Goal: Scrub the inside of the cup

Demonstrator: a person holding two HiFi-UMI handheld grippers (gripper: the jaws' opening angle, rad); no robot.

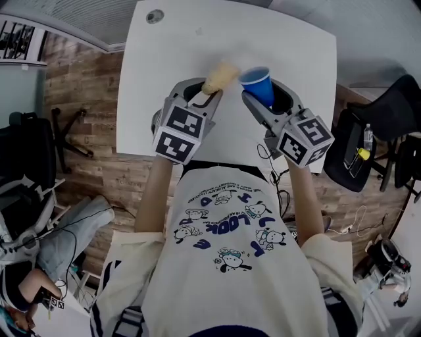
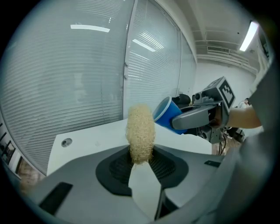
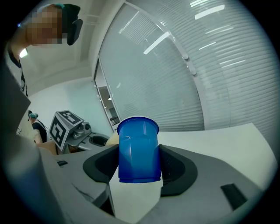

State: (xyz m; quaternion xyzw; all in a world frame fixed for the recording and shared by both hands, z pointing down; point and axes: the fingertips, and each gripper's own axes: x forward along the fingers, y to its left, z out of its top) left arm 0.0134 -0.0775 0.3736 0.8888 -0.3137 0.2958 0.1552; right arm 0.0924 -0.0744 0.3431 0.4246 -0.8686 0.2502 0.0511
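Note:
A blue plastic cup [image 1: 258,85] is held above the white table [image 1: 171,59], clamped by its sides in my right gripper [image 1: 263,95]. In the right gripper view the cup [image 3: 138,149] stands upright between the jaws, mouth up. My left gripper [image 1: 209,92] is shut on a pale yellow loofah scrubber [image 1: 220,77], whose tip lies just left of the cup's rim, outside it. The left gripper view shows the loofah [image 2: 140,133] sticking up from the jaws, with the cup [image 2: 165,114] tilted toward it at the right.
A round grommet hole [image 1: 154,16] sits in the table's far left corner. Black office chairs [image 1: 371,135] stand on the wooden floor at the right. A seated person [image 1: 46,263] is at lower left. Window blinds [image 2: 78,65] lie behind the table.

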